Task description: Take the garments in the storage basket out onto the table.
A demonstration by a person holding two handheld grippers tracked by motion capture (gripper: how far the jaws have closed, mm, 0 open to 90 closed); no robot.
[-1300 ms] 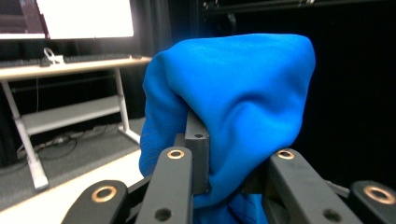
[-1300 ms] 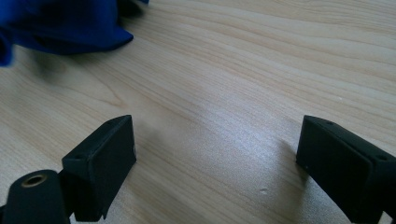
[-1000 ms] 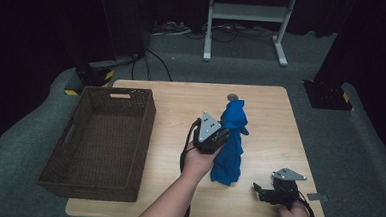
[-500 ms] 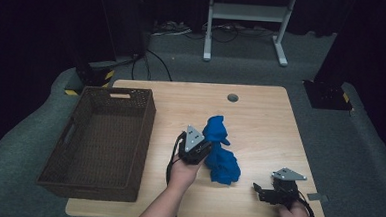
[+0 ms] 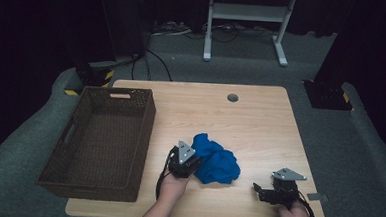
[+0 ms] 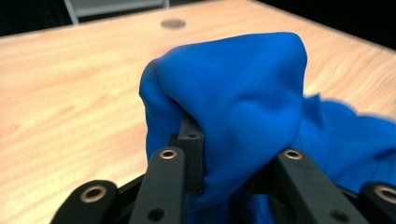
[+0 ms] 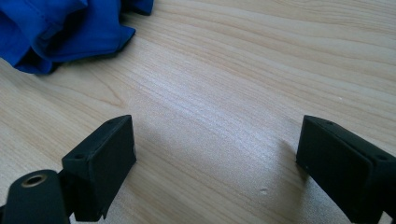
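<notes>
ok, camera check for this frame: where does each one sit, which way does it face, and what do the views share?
High view: above the person's side of the table, looking forward and down; both forearms enter from the bottom, left gripper at the blue cloth, basket to its left.
Left gripper view: rides the left gripper, looking along its fingers, which pinch the blue cloth.
Right gripper view: rides the right gripper, low over bare wood, fingers wide apart.
Shared: the blue cloth and tabletop appear in all three.
</notes>
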